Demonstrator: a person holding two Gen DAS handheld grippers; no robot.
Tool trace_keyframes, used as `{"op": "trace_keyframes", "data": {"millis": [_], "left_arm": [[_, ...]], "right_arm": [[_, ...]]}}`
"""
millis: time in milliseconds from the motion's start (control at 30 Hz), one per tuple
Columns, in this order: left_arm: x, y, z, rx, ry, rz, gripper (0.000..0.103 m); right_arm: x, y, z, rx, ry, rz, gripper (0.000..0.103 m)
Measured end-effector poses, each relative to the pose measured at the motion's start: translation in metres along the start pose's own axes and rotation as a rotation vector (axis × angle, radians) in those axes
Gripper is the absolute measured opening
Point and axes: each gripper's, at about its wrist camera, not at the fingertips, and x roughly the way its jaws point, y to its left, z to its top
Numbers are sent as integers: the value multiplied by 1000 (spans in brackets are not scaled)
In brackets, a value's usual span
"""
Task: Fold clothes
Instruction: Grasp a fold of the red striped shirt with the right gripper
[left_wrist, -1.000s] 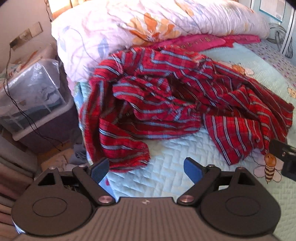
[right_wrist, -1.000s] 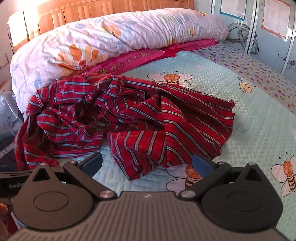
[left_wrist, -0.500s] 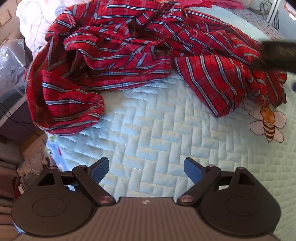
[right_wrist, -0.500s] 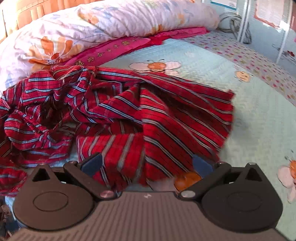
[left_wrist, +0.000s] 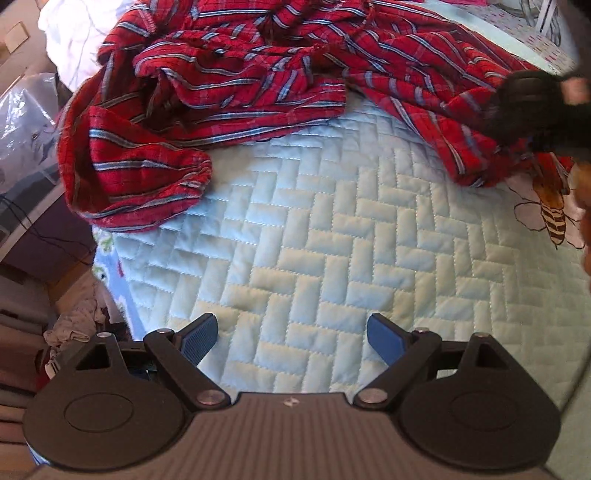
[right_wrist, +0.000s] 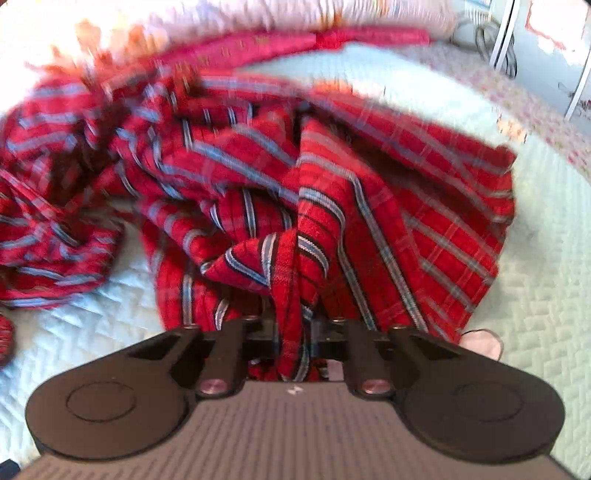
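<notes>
My right tongs have just closed on the red shirt's near hem; left tongs hang wide over bare bed beside it, so spreading can begin.

shirt: red plaid, blue-white stripes | quilt: pale blue, herringbone stitch, bee print
</notes>
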Motion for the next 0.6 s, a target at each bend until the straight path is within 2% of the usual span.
{"op": "trace_keyframes", "data": {"millis": [133,233,333,467,600], "left_arm": [[-7,5,-3,-10,-16,19,91],[-16,7,-6,-12,-21,27,91],[-28,6,-9,-7,-40,11,91],[-50,-2,-19,37,-98,-27,91],[-72,-20,-36,104,-128,-115,91]], "right_arm": [[-52,-17,-6,48,-133,38,11],[-96,-30,-19,21,-230,-44,11],[-144,-51,-51,-12,-295,-145,10],[-200,-89,-102,23,-315,-257,10],[-259,-129,-157,84,-309,-389,11]]}}
